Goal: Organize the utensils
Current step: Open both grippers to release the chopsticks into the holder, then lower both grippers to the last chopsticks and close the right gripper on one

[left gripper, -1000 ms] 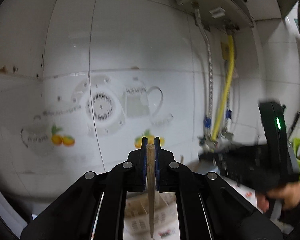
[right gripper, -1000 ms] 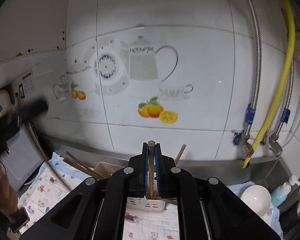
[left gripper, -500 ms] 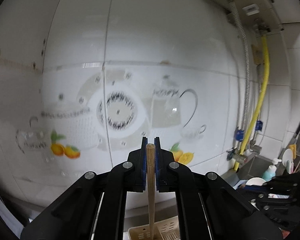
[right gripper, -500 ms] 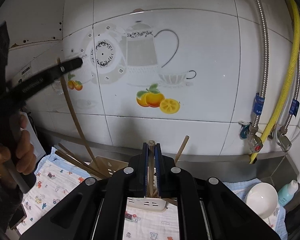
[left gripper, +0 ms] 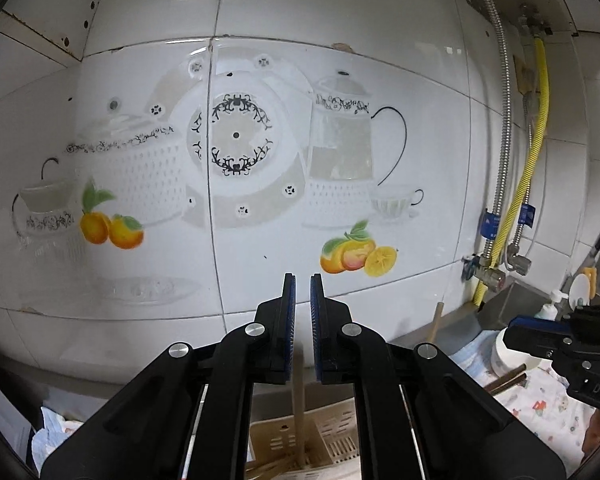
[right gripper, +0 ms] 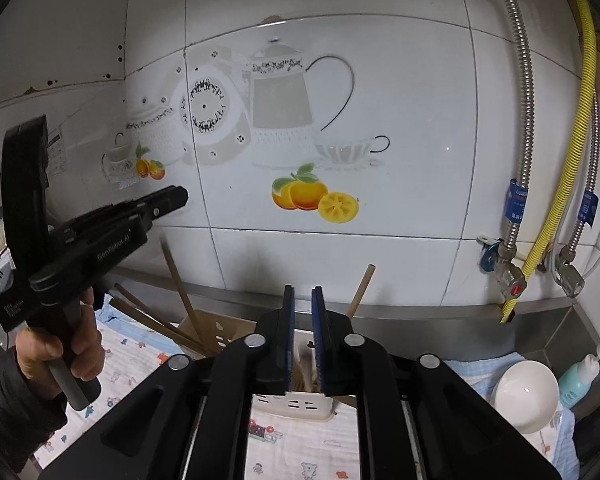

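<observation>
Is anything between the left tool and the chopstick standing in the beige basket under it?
Nothing visible. The left tool is open, and the chopstick stands in the beige basket directly below the gap between its fingers, with only empty space between them.

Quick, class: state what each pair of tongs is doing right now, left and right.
Left tongs: open, holding nothing; a chopstick stands below in the beige basket.
Right tongs: open, holding nothing.
</observation>
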Demonstrator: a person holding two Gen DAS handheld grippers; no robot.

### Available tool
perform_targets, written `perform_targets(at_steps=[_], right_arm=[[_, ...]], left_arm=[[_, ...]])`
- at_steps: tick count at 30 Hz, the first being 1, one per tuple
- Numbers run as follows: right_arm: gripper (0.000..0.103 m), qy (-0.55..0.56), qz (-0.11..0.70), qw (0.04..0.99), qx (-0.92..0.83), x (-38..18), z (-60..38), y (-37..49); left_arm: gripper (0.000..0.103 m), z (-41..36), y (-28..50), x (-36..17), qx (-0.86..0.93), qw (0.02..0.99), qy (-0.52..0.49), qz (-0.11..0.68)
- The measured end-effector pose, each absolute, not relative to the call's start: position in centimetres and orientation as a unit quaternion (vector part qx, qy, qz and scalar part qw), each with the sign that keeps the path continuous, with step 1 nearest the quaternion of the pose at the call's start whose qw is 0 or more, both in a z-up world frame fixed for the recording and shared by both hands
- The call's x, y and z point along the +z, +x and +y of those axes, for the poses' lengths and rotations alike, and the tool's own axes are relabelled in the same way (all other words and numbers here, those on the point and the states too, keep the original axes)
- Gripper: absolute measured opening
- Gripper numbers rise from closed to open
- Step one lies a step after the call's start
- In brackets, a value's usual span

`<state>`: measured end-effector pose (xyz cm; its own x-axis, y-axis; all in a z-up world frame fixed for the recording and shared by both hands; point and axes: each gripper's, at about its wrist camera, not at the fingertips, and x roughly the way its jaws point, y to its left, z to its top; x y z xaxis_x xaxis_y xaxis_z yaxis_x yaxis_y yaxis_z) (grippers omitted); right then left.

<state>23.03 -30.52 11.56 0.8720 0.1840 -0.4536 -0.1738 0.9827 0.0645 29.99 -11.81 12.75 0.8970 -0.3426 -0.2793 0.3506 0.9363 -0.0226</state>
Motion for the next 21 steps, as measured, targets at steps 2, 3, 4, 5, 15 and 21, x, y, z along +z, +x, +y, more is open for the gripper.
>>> perform_targets(at_steps=[2, 3, 4, 5, 15, 21], right_arm=[[0.018, 0.007, 0.227, 0.970, 0.086, 12.1, -30.6, 22.2], [0.020, 0.009, 0.223, 0.971, 0.087, 12.4, -30.7, 21.4], [0.021, 0.011, 0.220, 0.972, 0.088, 12.6, -30.8, 20.6], [0.024, 0.011, 0.219, 0.972, 0.087, 12.7, -30.8, 19.5], [0.024, -0.013, 0.277, 0.954, 0.117, 4.8, -27.2, 8.8], [0.024, -0.016, 0.357, 0.924, 0.132, -3.9, -24.1, 3.8]], left_arm=[[0.008, -11.5, 29.5, 13.1, -0.178, 0.974, 0.013, 0.142], [0.008, -11.2, 29.1, 13.4, -0.179, 0.973, 0.011, 0.142], [0.008, -11.1, 28.7, 13.6, -0.178, 0.974, 0.010, 0.140], [0.009, -10.7, 28.0, 13.9, -0.176, 0.975, 0.009, 0.138], [0.041, -6.8, 19.7, 11.2, -0.163, 0.972, 0.006, 0.172], [0.041, -3.5, 15.9, 7.5, -0.142, 0.962, -0.015, 0.232]])
